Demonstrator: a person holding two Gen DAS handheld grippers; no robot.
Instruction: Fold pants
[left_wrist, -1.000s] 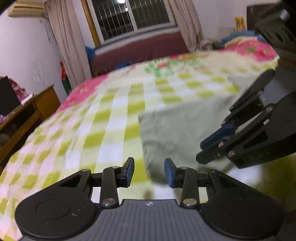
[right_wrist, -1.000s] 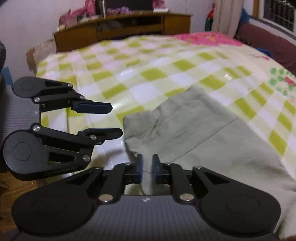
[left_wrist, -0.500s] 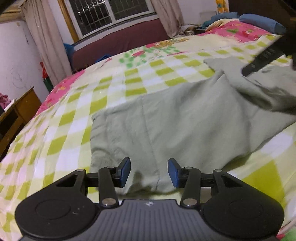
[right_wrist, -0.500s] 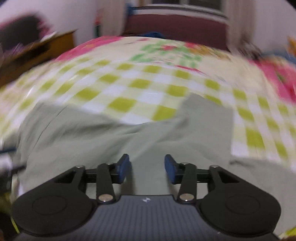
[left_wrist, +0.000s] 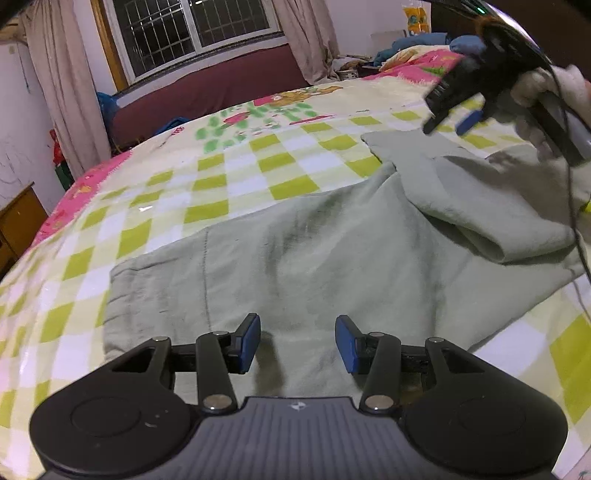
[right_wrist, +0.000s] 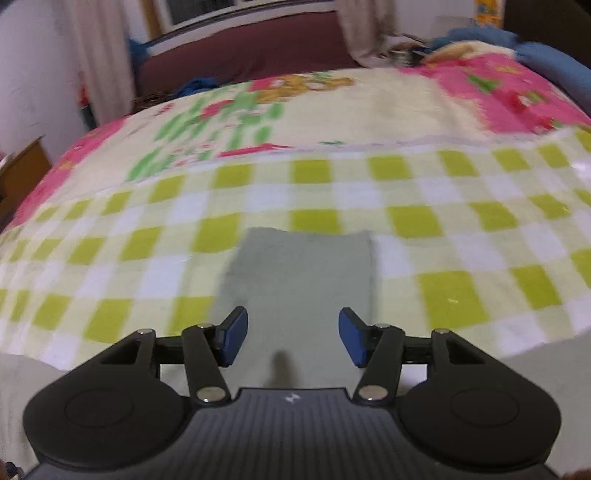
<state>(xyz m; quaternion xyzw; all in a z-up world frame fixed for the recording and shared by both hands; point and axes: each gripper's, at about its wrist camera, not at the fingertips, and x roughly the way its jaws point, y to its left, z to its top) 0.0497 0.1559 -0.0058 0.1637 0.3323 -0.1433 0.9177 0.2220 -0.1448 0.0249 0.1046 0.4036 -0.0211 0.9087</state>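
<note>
The pants (left_wrist: 332, 251) are lying spread on the bed (left_wrist: 229, 184), just ahead of both grippers, left (left_wrist: 297, 343) and right (right_wrist: 293, 338), each holding its 2 fingers apart and gripping nothing.

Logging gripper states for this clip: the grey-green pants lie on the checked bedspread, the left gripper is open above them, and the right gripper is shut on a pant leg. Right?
Not quite: the right gripper is open too, its blue pads spread apart with nothing between them, as the right wrist view shows. The rest holds: the pants lie on the checked bedspread, and the left gripper is open above them.
</note>
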